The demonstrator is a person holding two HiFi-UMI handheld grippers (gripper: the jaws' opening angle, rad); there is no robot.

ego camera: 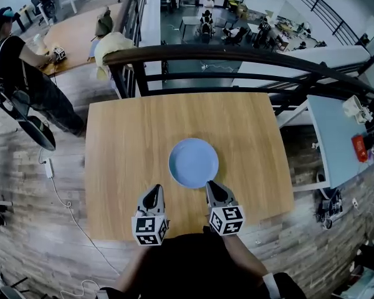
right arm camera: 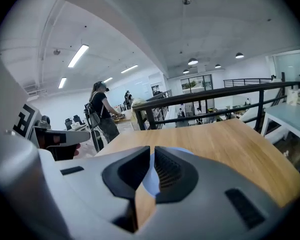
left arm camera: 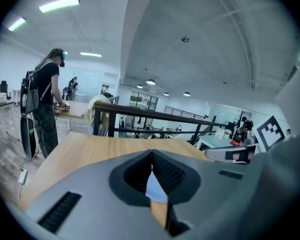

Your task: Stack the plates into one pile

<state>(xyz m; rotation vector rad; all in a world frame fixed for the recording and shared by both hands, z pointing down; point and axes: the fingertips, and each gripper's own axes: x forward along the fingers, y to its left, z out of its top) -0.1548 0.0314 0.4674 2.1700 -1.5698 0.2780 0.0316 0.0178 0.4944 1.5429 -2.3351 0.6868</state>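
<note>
Fingers (ego camera: 154,198) over wooden table (ego camera: 124,167), railing (ego camera: 237,55) beyond

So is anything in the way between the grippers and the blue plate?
No, nothing visible. The left gripper and right gripper hover by the near edge of the blue plate, over the bare table.

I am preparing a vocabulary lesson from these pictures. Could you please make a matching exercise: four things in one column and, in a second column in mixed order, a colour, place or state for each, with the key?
Things
1. plate
2. left gripper
3. railing
4. standing person

Descriptions
A. black, beyond the far edge of the wooden table
B. beside another table, far left in the head view
C. blue, near the middle of that wooden table
D. fingers shut, nothing between them

Pairs: 1-C; 2-D; 3-A; 4-B
</note>
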